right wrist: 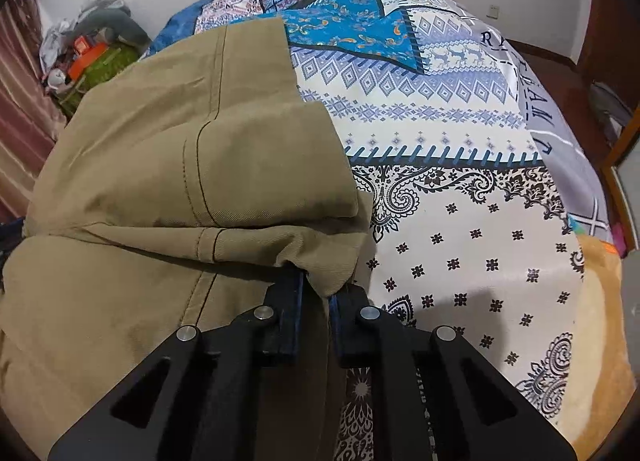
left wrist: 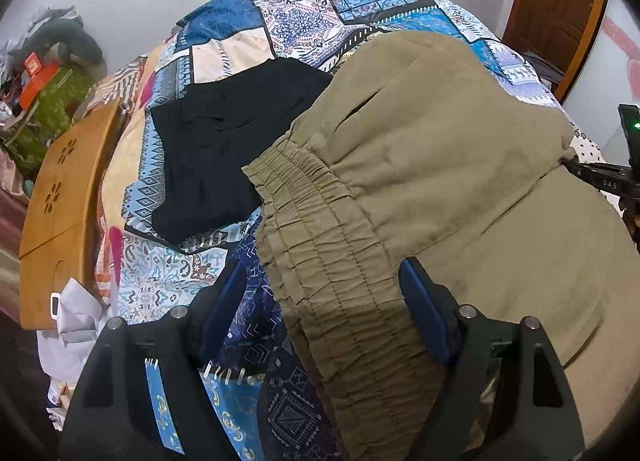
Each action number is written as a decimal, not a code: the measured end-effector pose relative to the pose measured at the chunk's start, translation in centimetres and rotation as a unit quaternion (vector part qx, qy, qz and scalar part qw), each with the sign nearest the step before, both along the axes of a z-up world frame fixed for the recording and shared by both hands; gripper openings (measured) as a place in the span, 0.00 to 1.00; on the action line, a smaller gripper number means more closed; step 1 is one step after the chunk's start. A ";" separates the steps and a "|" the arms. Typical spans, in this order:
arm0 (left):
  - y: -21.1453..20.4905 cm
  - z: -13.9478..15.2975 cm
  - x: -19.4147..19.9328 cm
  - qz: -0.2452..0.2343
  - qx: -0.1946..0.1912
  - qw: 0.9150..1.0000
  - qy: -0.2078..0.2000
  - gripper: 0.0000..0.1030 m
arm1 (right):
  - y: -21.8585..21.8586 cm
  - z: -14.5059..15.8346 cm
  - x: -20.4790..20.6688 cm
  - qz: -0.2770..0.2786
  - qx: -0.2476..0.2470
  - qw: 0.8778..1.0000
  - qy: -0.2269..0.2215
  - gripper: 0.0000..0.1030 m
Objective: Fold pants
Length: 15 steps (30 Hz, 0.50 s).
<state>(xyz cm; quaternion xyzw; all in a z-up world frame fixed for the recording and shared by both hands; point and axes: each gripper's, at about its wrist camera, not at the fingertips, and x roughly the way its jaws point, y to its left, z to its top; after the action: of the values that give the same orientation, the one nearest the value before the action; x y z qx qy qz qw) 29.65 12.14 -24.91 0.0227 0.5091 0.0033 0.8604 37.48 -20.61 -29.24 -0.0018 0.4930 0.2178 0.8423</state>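
Khaki pants (left wrist: pixel 440 141) lie folded over on a patterned bedspread (left wrist: pixel 304 17). Their gathered elastic waistband (left wrist: pixel 320 245) runs toward the camera in the left wrist view. My left gripper (left wrist: pixel 324 293) is open and straddles that waistband: one blue pad rests over the bedspread, the other on the khaki cloth. In the right wrist view the pants (right wrist: pixel 160 141) fill the left half, with a folded layer on top. My right gripper (right wrist: pixel 320 285) is shut on a pinch of the khaki fabric at the fold's edge. It also shows as a black piece, my right gripper (left wrist: pixel 612 177), at the left view's right edge.
A black garment (left wrist: pixel 224 149) lies on the bed left of the pants. A wooden lap tray (left wrist: pixel 68 189) and white cloth (left wrist: pixel 76 313) sit at the bed's left side, with a clutter pile (left wrist: pixel 44 73) beyond. Bare bedspread (right wrist: pixel 460 141) stretches right of the pants. A wooden door (left wrist: pixel 556 1) stands far right.
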 end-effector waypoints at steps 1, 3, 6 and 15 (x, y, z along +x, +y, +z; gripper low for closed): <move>0.1 0.1 0.1 -0.003 -0.005 1.000 0.003 0.78 | 0.0 0.2 0.1 0.003 -0.006 1.000 0.000 0.09; 0.4 0.3 0.2 -0.003 -0.014 1.000 0.014 0.78 | -0.1 0.9 0.0 0.008 -0.021 1.000 -0.004 0.10; 0.3 1.1 0.2 0.004 -0.018 1.000 0.022 0.78 | -0.8 2.9 -1.0 0.007 -0.021 0.999 -0.034 0.11; 0.3 2.6 1.5 0.015 -0.008 1.000 -0.015 0.92 | -1.9 8.1 -1.9 -0.010 0.033 0.994 -0.105 0.62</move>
<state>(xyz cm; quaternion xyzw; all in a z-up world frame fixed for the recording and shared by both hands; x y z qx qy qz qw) 31.11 12.47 -22.28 0.0085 0.4967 0.0124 0.8678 35.62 -22.55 -21.14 0.0081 0.3942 0.2237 0.8914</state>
